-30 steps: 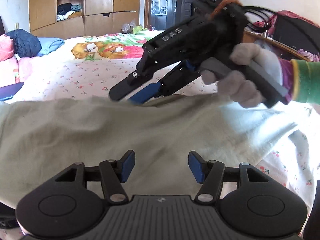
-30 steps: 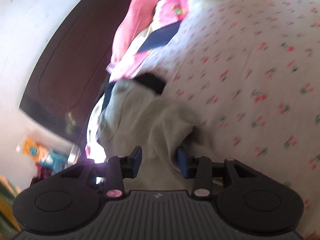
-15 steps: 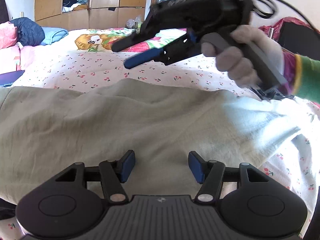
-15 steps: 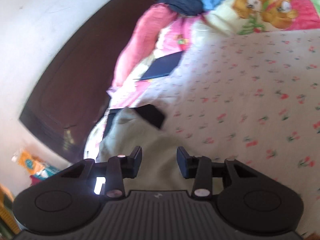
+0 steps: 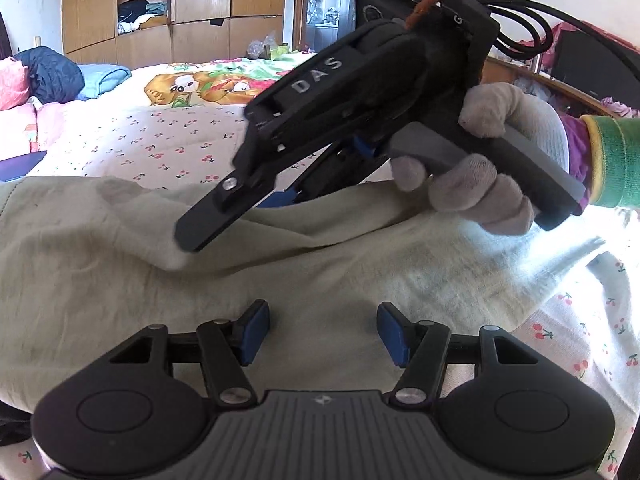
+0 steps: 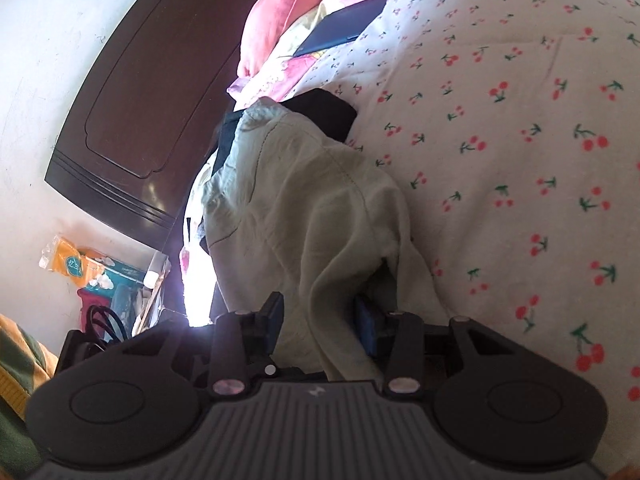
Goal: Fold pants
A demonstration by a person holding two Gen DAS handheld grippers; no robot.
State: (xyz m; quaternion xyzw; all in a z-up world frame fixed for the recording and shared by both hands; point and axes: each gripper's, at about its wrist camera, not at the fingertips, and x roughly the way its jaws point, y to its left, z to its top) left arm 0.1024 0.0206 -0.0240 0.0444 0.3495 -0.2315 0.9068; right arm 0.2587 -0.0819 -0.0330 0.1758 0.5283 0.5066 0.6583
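The pale green pants lie spread across the cherry-print bedsheet, wrinkled and bunched along the far edge. The left gripper hovers low over the cloth with its blue pads set wide apart and nothing between them. Just beyond it, the right gripper comes in at a downward slant from the right, held in a hand in a grey glove (a green and yellow cuff shows at the wrist), its dark finger pressing down on a raised fold of the fabric. From the right wrist's own view, a gathered ridge of the pants runs straight between the two fingers of the right gripper, so the jaws are closed about the cloth, which drapes away toward the dark wooden headboard. A black garment peeks out at the far end of the pants, and pink bedding is piled beyond it.
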